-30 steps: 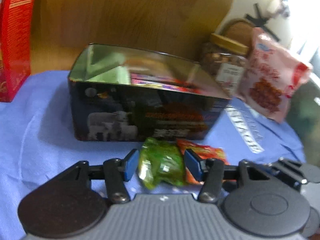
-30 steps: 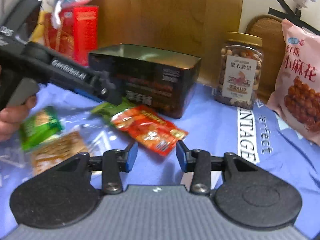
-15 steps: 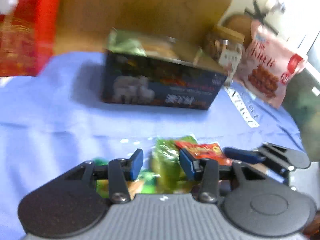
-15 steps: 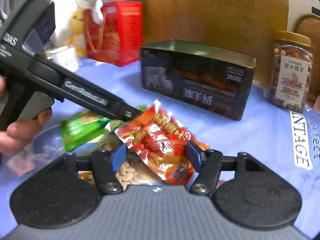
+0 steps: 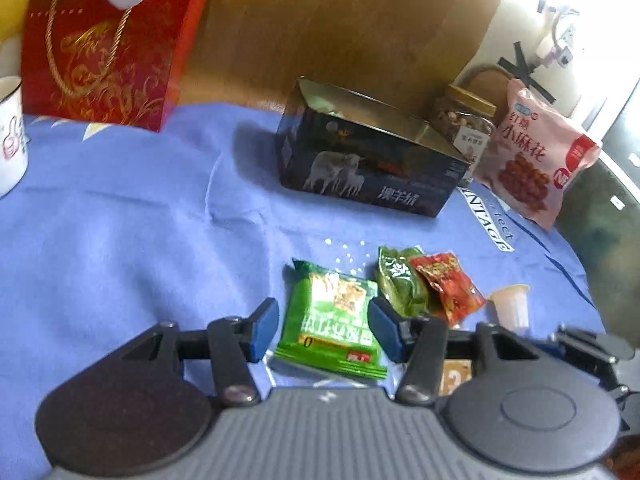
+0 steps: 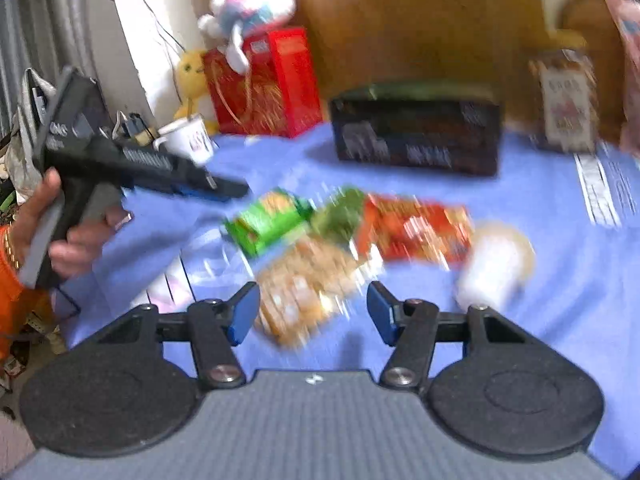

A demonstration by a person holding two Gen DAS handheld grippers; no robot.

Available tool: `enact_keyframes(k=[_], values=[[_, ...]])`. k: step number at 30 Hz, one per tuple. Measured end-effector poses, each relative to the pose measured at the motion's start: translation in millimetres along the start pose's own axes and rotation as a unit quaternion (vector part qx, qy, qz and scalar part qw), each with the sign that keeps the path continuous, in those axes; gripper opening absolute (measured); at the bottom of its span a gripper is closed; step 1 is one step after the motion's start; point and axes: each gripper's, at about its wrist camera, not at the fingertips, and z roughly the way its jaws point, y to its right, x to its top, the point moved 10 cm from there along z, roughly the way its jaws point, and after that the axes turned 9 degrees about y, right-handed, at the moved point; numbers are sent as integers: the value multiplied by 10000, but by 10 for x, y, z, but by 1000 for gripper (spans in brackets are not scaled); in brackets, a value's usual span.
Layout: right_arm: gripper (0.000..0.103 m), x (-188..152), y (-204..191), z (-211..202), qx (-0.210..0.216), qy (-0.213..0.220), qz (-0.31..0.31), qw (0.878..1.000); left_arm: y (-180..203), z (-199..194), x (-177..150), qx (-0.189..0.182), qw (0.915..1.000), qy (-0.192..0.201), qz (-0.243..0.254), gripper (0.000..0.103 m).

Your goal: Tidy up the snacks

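Left wrist view: the left gripper (image 5: 322, 330) hangs over the blue cloth-covered table (image 5: 120, 248), its jaws having just opened further and now standing spread to either side of 1 bright green flat snack packet (image 5: 334, 320) without visibly pressing it. Risk: the packet is slick and lies flat, so closing on it may skid it sideways into its neighbours, 1 dark green crinkled pouch (image 5: 400, 282) and 1 red foil pouch (image 5: 448, 284), which overlap and could come up together. Also counted: 1 small white jelly cup (image 5: 512, 306), 1 dark open-topped tin box with a sheep picture (image 5: 372, 160) well behind the pile, the likely home for the snacks, 1 gold-lidded clear nut jar (image 5: 466, 128), 1 pink standing snack bag (image 5: 536, 152), 1 red gift bag (image 5: 112, 40), 1 white mug (image 5: 10, 136). Right wrist view, heavily blurred: the right gripper (image 6: 312, 312) has its jaws closing slightly yet spread and empty above 1 tan clear-wrapped packet (image 6: 308, 280). Risk: a grab aimed through such blur may miss or nudge the jelly cup, which looks tipped, off toward the table edge; both tools crowd 1 pile and may collide.
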Motion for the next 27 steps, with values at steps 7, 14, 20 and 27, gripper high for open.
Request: enact_keyframes(k=[7, 14, 20, 27], values=[[64, 173, -367, 784, 613, -430, -1524, 9855, -85, -313, -282, -355, 9952, -118, -902, 47], [73, 206, -87, 1275, 926, -823, -1085, 9863, -192, -92, -373, -470, 9810, -2, -1884, 44], [56, 86, -135, 1045, 1010, -850, -87, 9912, -214, -33, -346, -606, 9769, -151, -2046, 32], [51, 270, 70, 968, 566, -405, 517, 9962, 17, 20, -82, -627, 9828, 71, -1736, 27]])
